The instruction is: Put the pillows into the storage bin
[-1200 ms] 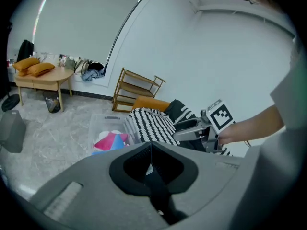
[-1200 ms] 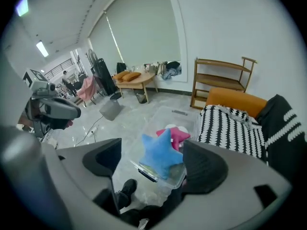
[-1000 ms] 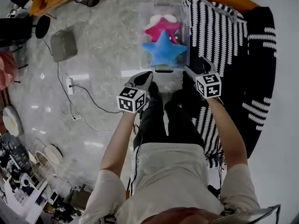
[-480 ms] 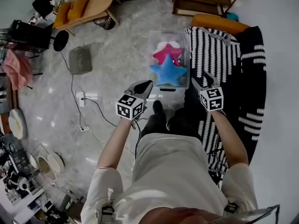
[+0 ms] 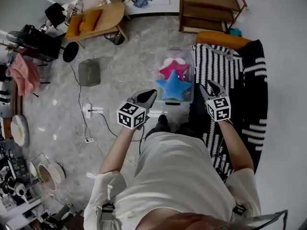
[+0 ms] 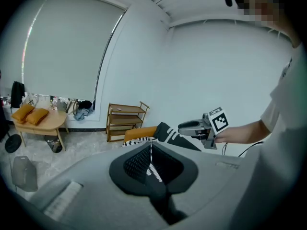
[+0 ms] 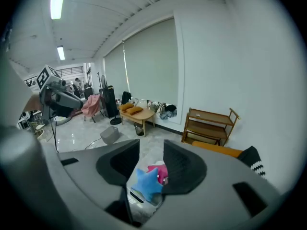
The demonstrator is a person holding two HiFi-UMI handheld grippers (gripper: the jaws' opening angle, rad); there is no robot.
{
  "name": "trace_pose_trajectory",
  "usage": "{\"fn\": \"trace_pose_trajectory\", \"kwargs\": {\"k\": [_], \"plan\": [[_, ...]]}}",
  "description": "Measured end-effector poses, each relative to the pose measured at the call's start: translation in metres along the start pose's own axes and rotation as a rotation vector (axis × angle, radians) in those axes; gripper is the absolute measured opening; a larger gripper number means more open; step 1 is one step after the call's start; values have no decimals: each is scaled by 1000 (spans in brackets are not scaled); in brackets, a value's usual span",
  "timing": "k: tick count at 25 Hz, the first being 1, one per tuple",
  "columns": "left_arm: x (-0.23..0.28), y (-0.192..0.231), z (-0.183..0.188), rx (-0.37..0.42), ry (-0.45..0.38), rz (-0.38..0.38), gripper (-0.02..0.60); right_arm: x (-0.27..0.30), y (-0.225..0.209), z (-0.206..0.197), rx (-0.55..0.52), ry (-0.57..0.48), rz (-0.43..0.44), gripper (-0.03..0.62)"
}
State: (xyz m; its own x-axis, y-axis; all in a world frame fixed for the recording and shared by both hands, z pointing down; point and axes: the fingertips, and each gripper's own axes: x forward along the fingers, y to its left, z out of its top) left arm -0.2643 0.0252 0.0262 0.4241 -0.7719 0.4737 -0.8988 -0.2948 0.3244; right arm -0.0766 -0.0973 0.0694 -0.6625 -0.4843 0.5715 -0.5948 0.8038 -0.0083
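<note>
The clear storage bin (image 5: 191, 66) stands on the floor beside a striped couch. Inside lie a blue star pillow (image 5: 173, 86), a pink star pillow (image 5: 171, 69) and a white one (image 5: 174, 61) at the far end. My left gripper (image 5: 151, 94) hovers near the bin's front left corner, jaws shut on nothing (image 6: 151, 150). My right gripper (image 5: 210, 86) hangs over the couch edge right of the bin. Its jaws (image 7: 151, 150) are closing, nothing between them; far below the gap, the blue star pillow (image 7: 146, 183) shows.
A black-and-white striped throw (image 5: 237, 85) covers the couch, with an orange cushion (image 5: 221, 38) at its far end. A wooden shelf (image 5: 208, 7), a low table (image 5: 98, 22), a grey box (image 5: 89, 72) and a power strip with cable (image 5: 94, 111) lie around.
The view has pulled up and back from the bin. Both grippers now hover a little farther from its near edge. The right jaws have narrowed.
</note>
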Motion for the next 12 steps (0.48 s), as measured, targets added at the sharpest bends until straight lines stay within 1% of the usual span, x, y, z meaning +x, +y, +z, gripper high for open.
{"fn": "trace_pose_trajectory", "kwargs": {"k": [3, 6, 9, 12], "plan": [[-8, -6, 20, 3, -27, 6, 18, -18, 2, 23, -16, -54, 10, 119], [-20, -11, 43, -1, -68, 10, 18, -37, 8, 46, -12, -93, 25, 101], [-26, -18, 61, 3, -85, 2, 18, -56, 12, 65, -16, -131, 28, 98], [-26, -27, 75, 32, -105, -12, 18, -71, 12, 78, -26, -168, 33, 91]]}}
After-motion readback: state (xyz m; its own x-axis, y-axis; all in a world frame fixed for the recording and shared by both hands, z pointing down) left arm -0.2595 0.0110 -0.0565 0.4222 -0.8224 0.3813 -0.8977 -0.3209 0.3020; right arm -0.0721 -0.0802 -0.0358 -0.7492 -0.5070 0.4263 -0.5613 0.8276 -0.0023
